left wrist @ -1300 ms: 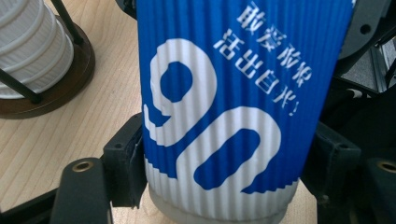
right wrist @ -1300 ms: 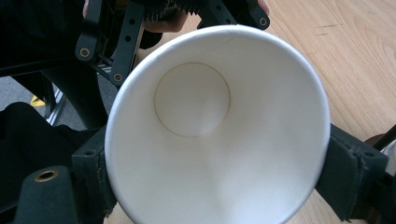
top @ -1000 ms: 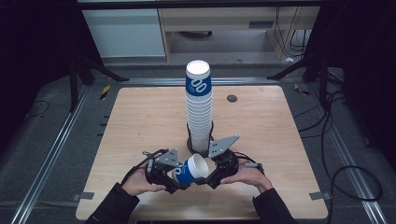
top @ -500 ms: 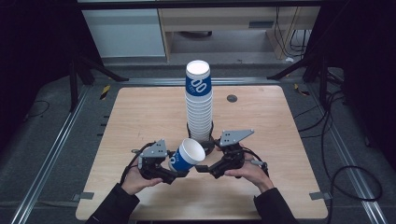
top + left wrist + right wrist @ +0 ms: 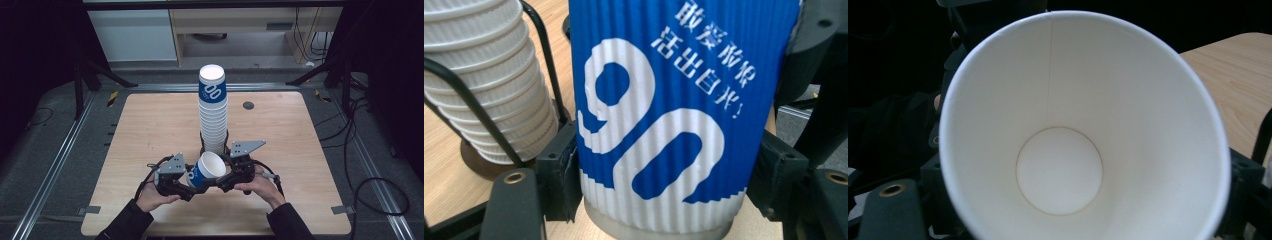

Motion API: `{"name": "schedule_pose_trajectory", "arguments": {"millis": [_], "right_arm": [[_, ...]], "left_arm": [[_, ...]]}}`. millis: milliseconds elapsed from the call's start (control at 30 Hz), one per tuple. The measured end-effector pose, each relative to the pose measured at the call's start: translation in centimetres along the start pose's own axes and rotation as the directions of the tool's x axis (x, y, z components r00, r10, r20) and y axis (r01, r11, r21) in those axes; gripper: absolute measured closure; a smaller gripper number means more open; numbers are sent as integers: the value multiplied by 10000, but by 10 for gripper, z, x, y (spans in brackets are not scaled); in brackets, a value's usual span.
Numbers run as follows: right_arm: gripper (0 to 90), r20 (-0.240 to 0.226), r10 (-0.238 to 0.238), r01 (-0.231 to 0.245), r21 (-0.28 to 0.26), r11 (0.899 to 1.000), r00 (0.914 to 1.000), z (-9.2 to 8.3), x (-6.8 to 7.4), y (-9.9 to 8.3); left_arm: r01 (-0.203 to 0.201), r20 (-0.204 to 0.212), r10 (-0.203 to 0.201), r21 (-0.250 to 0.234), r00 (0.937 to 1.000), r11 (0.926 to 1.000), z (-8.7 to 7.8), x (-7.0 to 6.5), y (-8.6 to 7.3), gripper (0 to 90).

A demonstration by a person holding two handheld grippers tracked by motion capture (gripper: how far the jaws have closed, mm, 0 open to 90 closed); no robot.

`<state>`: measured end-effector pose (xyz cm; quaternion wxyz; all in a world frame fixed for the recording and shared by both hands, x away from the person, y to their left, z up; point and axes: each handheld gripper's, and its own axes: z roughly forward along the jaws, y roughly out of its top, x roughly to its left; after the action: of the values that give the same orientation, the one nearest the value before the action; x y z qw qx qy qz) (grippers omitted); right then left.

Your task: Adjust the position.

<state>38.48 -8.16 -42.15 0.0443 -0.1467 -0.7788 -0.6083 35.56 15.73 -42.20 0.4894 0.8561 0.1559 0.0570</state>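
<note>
A person sits at the near edge of a light wooden desk (image 5: pixel 150 130), holding a hand-held gripper in each hand. Between the two, just above the desk near its front middle, is a single paper cup (image 5: pixel 206 170). It is blue with white printing on the outside and plain white inside. The cup is tilted, with its open mouth facing up and toward the right.

The left hand-held gripper (image 5: pixel 192 184) comes in from the left and holds the cup by its ribbed blue side. In the left gripper view, its two black jaws press against the cup (image 5: pixel 674 115) on both sides, low on its wall near the base.

The right hand-held gripper (image 5: pixel 222 179) comes in from the right and sits at the cup's open rim. Its jaws have just been closing, with the cup between them. In the right gripper view, the white inside of the cup (image 5: pixel 1083 130) faces the camera, and the jaws stand close at either side of the rim. Whether they actually press on it cannot be told.

Just beyond the cup, toward the middle of the desk, a tall stack of matching cups (image 5: pixel 213 112) stands upright in a black wire holder (image 5: pixel 479 120) on a round base.
</note>
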Motion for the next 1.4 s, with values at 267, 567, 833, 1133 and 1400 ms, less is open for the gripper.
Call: {"name": "schedule_pose_trajectory", "arguments": {"millis": [267,567,833,1133,1400], "right_arm": [[200,-305,42,-41,12,10000,9995,1,1,-1],[203,340,-262,272,-307,9992,9991,-18,-1,5],[203,1418,-368,433,-426,9982,9892,-48,-5,7],[202,2719,-353,404,-129,9991,9617,-71,-11,5],[202,3677,-152,146,45,9999,9298,-84,-19,3]], "left_arm": [[-31,54,30,81,10000,10000,1,0,0,271],[234,-63,-232,307,9997,9993,-4,6,-4,213],[805,-943,-792,100,9924,9967,-24,24,-8,210],[1552,-2083,-1517,4,9662,9879,-35,41,-17,210],[1878,-2505,-1841,-92,9505,9822,-41,50,-22,210]]}}
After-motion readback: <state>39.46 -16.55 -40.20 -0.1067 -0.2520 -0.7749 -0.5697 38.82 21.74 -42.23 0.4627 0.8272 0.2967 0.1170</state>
